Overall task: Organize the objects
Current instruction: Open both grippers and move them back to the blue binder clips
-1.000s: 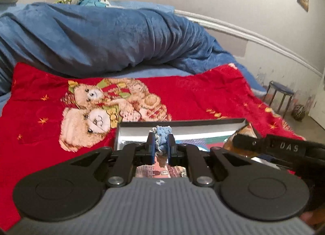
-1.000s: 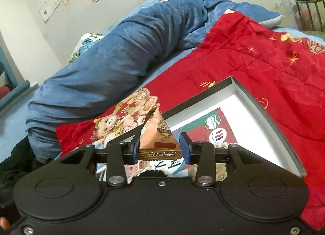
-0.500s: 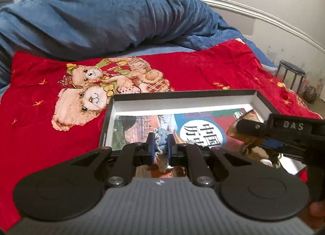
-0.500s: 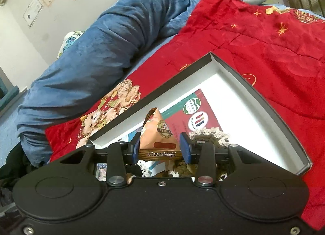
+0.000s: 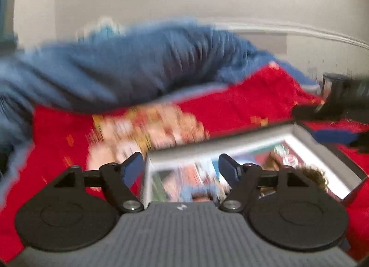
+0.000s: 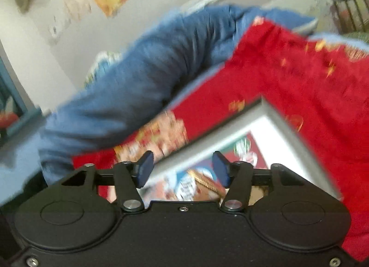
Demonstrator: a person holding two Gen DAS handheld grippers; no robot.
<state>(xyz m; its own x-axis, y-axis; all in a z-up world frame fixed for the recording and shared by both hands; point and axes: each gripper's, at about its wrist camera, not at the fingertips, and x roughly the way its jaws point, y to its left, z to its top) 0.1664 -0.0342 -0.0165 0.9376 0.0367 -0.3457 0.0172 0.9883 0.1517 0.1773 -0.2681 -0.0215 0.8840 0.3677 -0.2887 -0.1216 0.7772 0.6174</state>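
red blanket point(image 5: 242, 103): soft cloth, slight sheen
blue duvet point(image 5: 120, 66): plush matt fabric
box point(image 5: 327, 154): smooth card walls

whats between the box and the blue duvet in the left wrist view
The red blanket with its teddy-bear print fills the stretch between the box and the blue duvet. Nothing else sits there, though the left wrist view is blurred.

Both fisheye views are evenly lit, heavily motion-blurred, with edges bowed and dark.
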